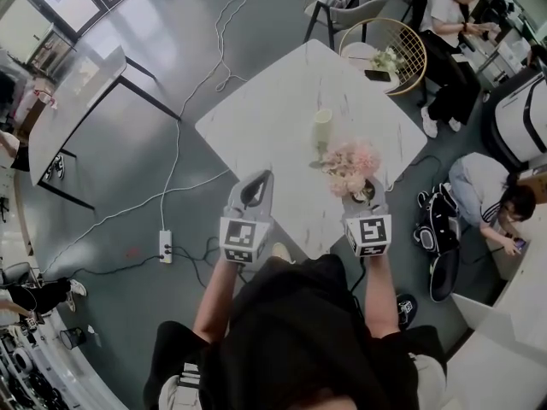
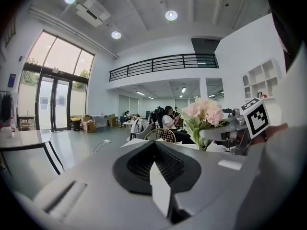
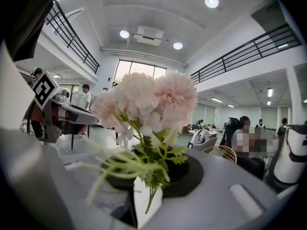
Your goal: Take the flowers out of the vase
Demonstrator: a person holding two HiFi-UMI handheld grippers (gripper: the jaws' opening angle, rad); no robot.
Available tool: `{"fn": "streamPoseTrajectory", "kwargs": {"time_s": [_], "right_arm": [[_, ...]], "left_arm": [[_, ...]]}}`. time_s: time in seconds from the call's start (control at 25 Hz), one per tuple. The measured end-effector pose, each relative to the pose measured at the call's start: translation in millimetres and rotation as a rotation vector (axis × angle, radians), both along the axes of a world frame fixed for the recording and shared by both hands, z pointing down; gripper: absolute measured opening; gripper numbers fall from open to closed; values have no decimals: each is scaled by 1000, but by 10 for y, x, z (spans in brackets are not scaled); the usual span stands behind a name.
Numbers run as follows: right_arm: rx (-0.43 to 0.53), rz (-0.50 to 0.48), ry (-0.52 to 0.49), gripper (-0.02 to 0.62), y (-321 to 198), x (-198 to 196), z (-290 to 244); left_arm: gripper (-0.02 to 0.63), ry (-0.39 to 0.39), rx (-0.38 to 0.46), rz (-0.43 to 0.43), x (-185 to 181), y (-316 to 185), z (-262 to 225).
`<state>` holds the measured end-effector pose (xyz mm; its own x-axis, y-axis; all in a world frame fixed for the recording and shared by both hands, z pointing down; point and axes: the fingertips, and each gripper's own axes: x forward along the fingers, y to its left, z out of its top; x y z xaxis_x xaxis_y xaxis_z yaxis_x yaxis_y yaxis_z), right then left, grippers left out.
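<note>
From the head view: a pale vase upright on the white table, and the pink flowers out of it, just beside it on the near side, at the tip of the right gripper. From the left gripper view: the left gripper with jaws pressed together and empty, the flowers ahead on the right. From the right gripper view: jaws clenched on the green stems, the flowers upright above them.

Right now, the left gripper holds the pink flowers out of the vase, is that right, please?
Not quite: the right gripper holds the pink flowers out of the vase, as the right gripper view shows, stems between its jaws.
</note>
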<state>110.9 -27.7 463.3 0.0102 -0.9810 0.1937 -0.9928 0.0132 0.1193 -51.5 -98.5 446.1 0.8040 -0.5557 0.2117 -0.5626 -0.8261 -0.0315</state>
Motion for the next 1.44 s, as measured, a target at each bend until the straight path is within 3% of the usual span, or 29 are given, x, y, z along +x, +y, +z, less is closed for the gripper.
{"fn": "streamPoseTrajectory", "kwargs": {"time_s": [1.44], "right_arm": [[24, -23, -20, 106, 17, -11, -24]], "left_arm": [[6, -12, 4, -5, 44, 52, 14]]}}
